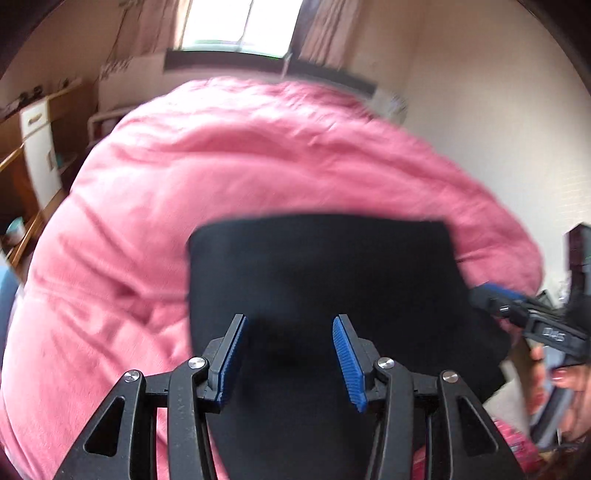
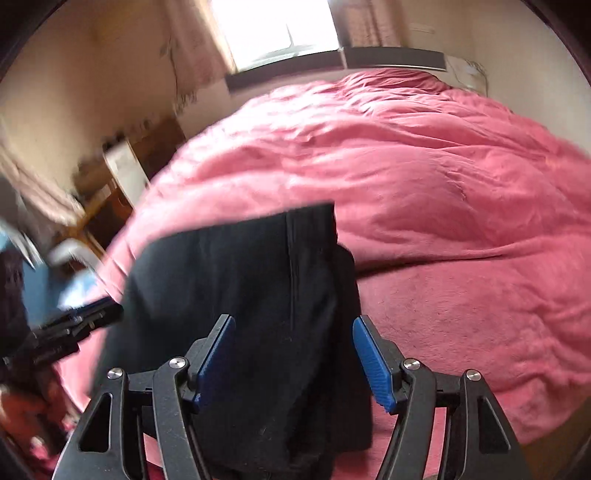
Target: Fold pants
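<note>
The pants (image 1: 325, 295), black and folded into a compact block, lie on a pink blanket (image 1: 221, 166) that covers the bed. In the left wrist view the left gripper (image 1: 290, 360) hangs over the near part of the pants with its blue pads (image 1: 347, 363) spread apart and only dark cloth showing in the gap; nothing is pinched. That view shows the pants as a plain, nearly square shape with straight far and left edges. It also catches the right gripper (image 1: 491, 299) coming in from the right edge, its tip at the right side of the pants, with part of a hand (image 1: 561, 387) behind it; from here its jaws cannot be read. The right wrist view gives what the left does not: a seam (image 2: 291, 266) running lengthwise down the top layer, and stacked layers, with a lower fold sticking out on the right past the upper one. Here the right gripper (image 2: 293, 363) has its jaws spread over the near end of the pants, pads clear of the cloth on both sides. The left gripper (image 2: 88, 317) shows at the left edge of this view, blurred, beside the left side of the pants. Both views show a bright window (image 1: 236, 22) beyond the bed; the left view adds a wooden shelf unit (image 1: 33, 140) along the left wall.
</note>
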Motion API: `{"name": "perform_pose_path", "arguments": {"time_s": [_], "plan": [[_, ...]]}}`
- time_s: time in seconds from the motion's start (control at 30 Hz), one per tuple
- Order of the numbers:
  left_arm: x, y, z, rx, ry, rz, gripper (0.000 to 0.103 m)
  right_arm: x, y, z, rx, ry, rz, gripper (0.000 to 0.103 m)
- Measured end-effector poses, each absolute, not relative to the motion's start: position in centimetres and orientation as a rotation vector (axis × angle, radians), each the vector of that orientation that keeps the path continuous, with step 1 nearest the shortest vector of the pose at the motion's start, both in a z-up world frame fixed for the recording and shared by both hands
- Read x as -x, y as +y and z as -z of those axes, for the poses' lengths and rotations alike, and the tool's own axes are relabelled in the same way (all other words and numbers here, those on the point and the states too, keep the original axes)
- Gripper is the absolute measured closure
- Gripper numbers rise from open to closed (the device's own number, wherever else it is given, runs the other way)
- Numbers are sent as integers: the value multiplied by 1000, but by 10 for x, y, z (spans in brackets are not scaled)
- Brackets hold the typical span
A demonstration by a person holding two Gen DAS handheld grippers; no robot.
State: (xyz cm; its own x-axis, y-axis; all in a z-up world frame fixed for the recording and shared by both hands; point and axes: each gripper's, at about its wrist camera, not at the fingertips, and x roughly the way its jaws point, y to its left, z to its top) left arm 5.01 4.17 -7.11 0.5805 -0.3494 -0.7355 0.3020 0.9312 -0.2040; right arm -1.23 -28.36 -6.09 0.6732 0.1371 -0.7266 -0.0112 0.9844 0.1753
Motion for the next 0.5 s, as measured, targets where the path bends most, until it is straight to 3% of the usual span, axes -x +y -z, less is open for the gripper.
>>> {"name": "perform_pose_path", "arguments": {"time_s": [0.1, 0.2, 0.5], "plan": [[-49, 35, 90, 23, 905, 381, 53, 8, -288, 81, -95, 891, -7, 35], [-37, 19, 95, -77, 868, 431, 41, 2, -311, 105, -206, 975, 12, 26], [-46, 33, 82, 0, 895, 385, 39, 6, -333, 121, -393, 988, -52, 22]]}}
